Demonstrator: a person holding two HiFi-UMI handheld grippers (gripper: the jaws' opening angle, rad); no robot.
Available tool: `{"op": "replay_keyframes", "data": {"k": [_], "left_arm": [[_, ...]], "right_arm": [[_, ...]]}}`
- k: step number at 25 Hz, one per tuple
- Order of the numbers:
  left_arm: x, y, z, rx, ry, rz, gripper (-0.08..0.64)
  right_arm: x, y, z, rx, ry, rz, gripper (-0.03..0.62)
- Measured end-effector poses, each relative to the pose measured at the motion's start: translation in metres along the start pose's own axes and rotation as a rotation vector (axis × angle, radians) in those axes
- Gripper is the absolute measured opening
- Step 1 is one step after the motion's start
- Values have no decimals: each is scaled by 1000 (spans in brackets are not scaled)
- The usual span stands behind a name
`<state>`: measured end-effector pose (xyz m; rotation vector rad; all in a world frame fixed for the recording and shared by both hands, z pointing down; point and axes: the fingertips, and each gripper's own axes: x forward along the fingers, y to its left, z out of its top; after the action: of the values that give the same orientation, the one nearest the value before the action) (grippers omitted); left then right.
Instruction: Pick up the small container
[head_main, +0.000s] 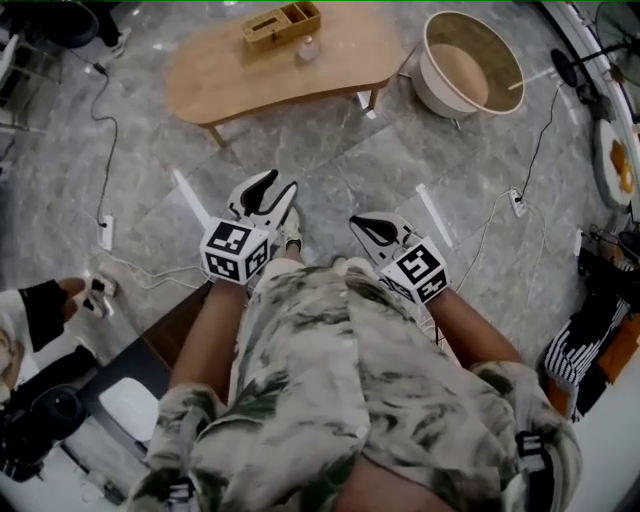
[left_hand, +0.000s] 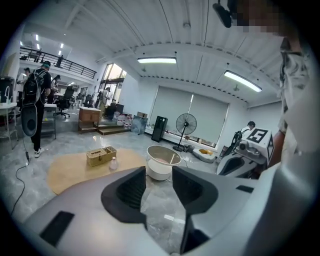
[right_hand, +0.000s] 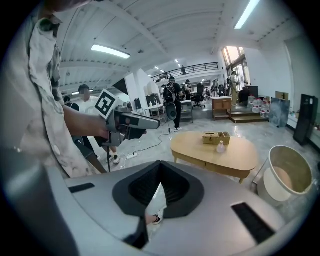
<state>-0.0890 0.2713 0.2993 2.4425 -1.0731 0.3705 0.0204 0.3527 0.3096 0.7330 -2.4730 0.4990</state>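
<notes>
On the tabletop, the small container is showing too tiny for its cap or label to be read, and so is whatever is lying in the wooden box. The hands holding the left tool and the right tool are lying hidden behind their marker cubes. The picture edges are cutting off a bystander and a white dish.

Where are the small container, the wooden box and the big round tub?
small container (head_main: 308, 48), head view, its body.
wooden box (head_main: 281, 24), head view, its top.
big round tub (head_main: 437, 97), head view, its outer wall.
</notes>
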Motion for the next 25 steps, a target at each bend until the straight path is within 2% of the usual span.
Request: {"op": "replay_keyframes", "data": {"k": [15, 25], "left_arm": [[51, 127, 41, 62, 23, -106, 164], [119, 181, 60, 67, 38, -98, 164]], "right_arm": [[115, -38, 78, 39, 17, -85, 20], [155, -89, 94, 86, 33, -82, 20]]}}
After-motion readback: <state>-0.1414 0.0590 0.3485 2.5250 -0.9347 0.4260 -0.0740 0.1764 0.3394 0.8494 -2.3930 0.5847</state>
